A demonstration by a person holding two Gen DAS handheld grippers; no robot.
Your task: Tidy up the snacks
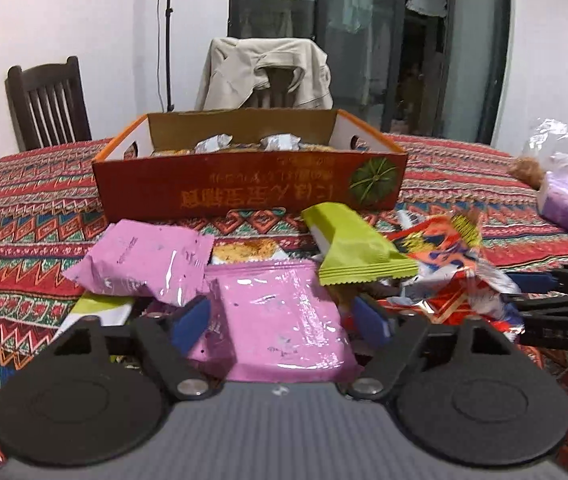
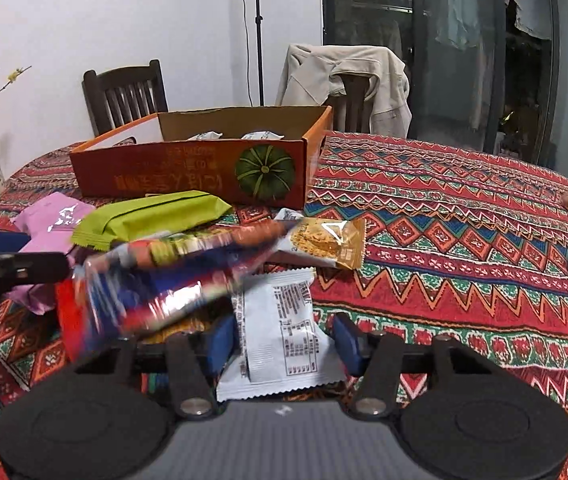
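Meanwhile, snacks lie heaped before the cardboard box (image 1: 243, 192) — a pink packet (image 1: 284, 320) between my left claw's (image 1: 279, 320) spread fingers, a white packet (image 2: 284, 332) between my right claw's (image 2: 284, 344) spread fingers, neither clenched. Risk, I judge: slick wrappers could slide or drag neighbours off the pile.

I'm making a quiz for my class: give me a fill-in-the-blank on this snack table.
1. The left tool has its fingers on either side of a ____ packet.
2. The right tool has its fingers on either side of a ____ packet.
3. The cardboard box shows a green ____.
4. A ____ hangs over the far chair.

Missing: pink; white; pumpkin; jacket
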